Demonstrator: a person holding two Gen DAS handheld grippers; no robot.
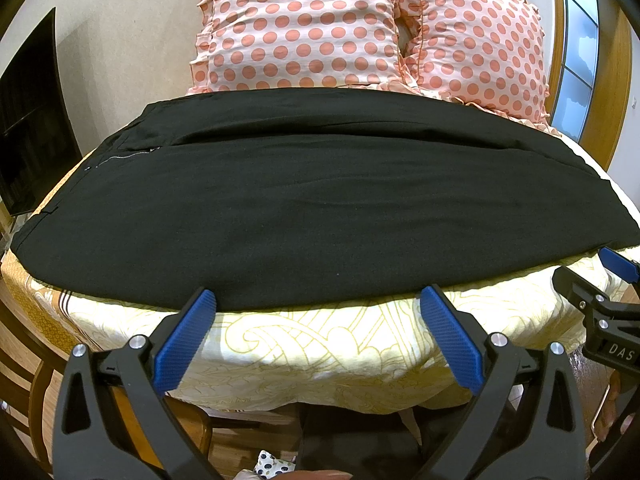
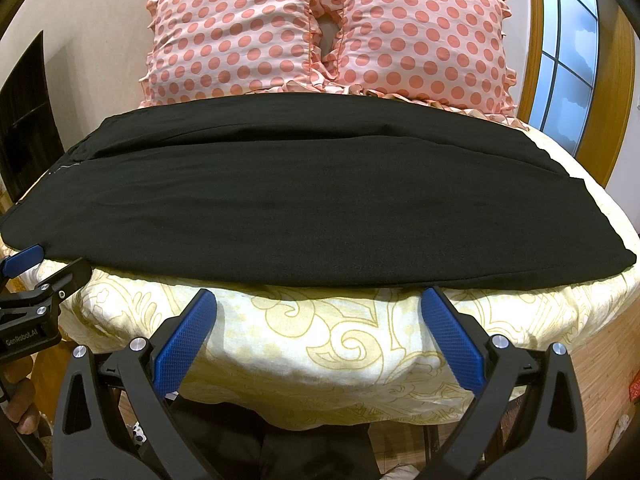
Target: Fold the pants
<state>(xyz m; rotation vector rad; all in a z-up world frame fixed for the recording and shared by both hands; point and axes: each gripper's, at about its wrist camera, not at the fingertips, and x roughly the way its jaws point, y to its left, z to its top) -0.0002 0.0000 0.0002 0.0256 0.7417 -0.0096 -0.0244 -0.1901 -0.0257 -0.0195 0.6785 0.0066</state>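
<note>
Black pants (image 1: 300,200) lie flat across the bed, waist and zipper (image 1: 124,156) at the left, leg ends at the right; they also show in the right wrist view (image 2: 312,204). The legs lie one on the other lengthwise. My left gripper (image 1: 318,300) is open and empty, fingertips just at the pants' near edge. My right gripper (image 2: 318,300) is open and empty, just short of the near edge toward the leg ends. Each gripper shows at the side of the other's view: the right one (image 1: 616,264), the left one (image 2: 24,258).
A yellow-patterned sheet (image 1: 320,344) covers the bed (image 2: 304,344). Two pink polka-dot pillows (image 1: 304,24) (image 2: 424,36) stand behind the pants. A dark cabinet (image 1: 28,128) is at the left, a wood-framed window (image 2: 568,60) at the right. Wooden floor shows below.
</note>
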